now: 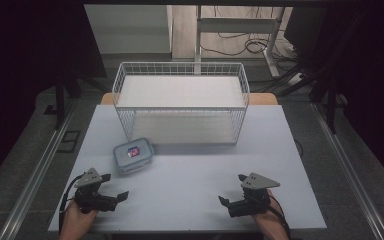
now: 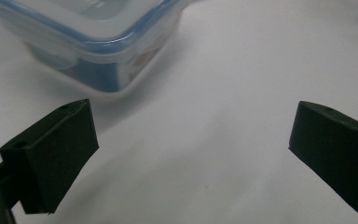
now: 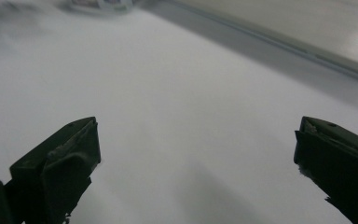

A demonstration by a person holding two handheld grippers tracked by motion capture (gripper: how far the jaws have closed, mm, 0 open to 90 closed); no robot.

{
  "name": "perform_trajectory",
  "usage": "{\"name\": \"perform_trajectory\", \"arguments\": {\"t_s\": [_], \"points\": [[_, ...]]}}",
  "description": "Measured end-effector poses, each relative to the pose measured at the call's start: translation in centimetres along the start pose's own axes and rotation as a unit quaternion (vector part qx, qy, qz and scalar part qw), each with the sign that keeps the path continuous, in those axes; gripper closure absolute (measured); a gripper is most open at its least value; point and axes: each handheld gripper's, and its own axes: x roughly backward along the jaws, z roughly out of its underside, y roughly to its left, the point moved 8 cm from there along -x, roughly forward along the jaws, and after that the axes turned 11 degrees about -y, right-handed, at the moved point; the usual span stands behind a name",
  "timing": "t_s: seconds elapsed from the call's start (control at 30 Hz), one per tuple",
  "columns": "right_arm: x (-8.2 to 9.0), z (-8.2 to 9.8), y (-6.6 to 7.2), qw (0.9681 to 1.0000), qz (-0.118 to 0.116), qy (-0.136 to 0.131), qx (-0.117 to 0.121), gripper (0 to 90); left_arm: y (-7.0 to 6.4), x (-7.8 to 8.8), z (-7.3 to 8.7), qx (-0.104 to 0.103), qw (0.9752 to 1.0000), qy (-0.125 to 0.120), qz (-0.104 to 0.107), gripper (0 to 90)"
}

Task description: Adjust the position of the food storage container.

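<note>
Your left gripper (image 1: pixel 114 186) sits at the lower left of the high view, low over the white table (image 1: pixel 190 200), and its fingers (image 2: pixel 58 156) are spread wide with nothing between them. Just above and to the right of it in that view lies the lidded container (image 1: pixel 134 156), a clear box with a blue-edged lid, resting flat on the table and apart from your fingers. In the left gripper view the same container fills the upper left, close ahead of the left finger but not touching it.

Your right gripper (image 1: pixel 231 189) is at the lower right of the high view, also wide and holding nothing, well apart from the container. Behind the container, at the frame's centre, stands the white wire basket (image 1: pixel 180 70) on the table.
</note>
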Motion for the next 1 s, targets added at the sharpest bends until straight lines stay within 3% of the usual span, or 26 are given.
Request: {"name": "perform_trajectory", "arguments": {"t_s": [0.07, 0.1, 0.2, 0.27, 0.4, 0.5, 0.57, 0.6, 0.83, 1.0], "points": [[-0.9, 0.0, 0.1, 1.0000, -0.008, -0.003, -0.003, 0.0, 0.2, -0.1, 0.4, 0.001, 0.9998, 0.016, -0.011, 1.2], [-1.2, 0.2, 0.3, 0.9997, -0.022, 0.002, -0.014, 0.0, 0.2, -0.1, 0.4, 0.001, 0.9998, 0.016, -0.011, 1.4], [-1.2, 0.6, -0.1, 0.9987, -0.036, 0.012, -0.033, 1.2, 0.3, 0.1, 0.3, 0.000, 0.9997, 0.012, -0.020, 1.9], [-0.9, 0.3, -0.5, 0.9983, -0.040, 0.002, -0.043, 1.2, 0.3, 0.0, 0.3, -0.009, 0.9995, 0.013, -0.026, 2.3], [-0.5, 0.1, -1.1, 0.9984, -0.031, -0.008, -0.046, 1.2, 0.3, 0.0, 0.4, -0.014, 0.9993, 0.019, -0.029, 2.3], [-0.6, 0.1, -1.6, 0.9984, -0.022, -0.009, -0.051, 1.2, 0.4, 0.1, 0.6, -0.004, 0.9990, 0.031, -0.033, 2.2], [-0.7, 0.2, -1.7, 0.9987, -0.017, -0.002, -0.047, 1.2, 0.6, 0.1, 0.6, 0.008, 0.9988, 0.032, -0.035, 2.2], [-0.8, 0.4, -1.6, 0.9988, -0.017, 0.002, -0.046, 1.2, 0.6, 0.2, 0.4, 0.019, 0.9992, 0.026, -0.026, 2.5], [-0.9, 0.7, -1.7, 0.9992, -0.007, 0.015, -0.037, 1.2, 0.9, 0.3, -0.6, 0.025, 0.9988, 0.022, -0.037, 8.0], [-1.0, 0.7, -1.6, 0.9992, -0.003, 0.021, -0.035, 1.2, 2.6, 0.6, -3.4, 0.051, 0.9979, -0.011, -0.038, 41.7]]}}
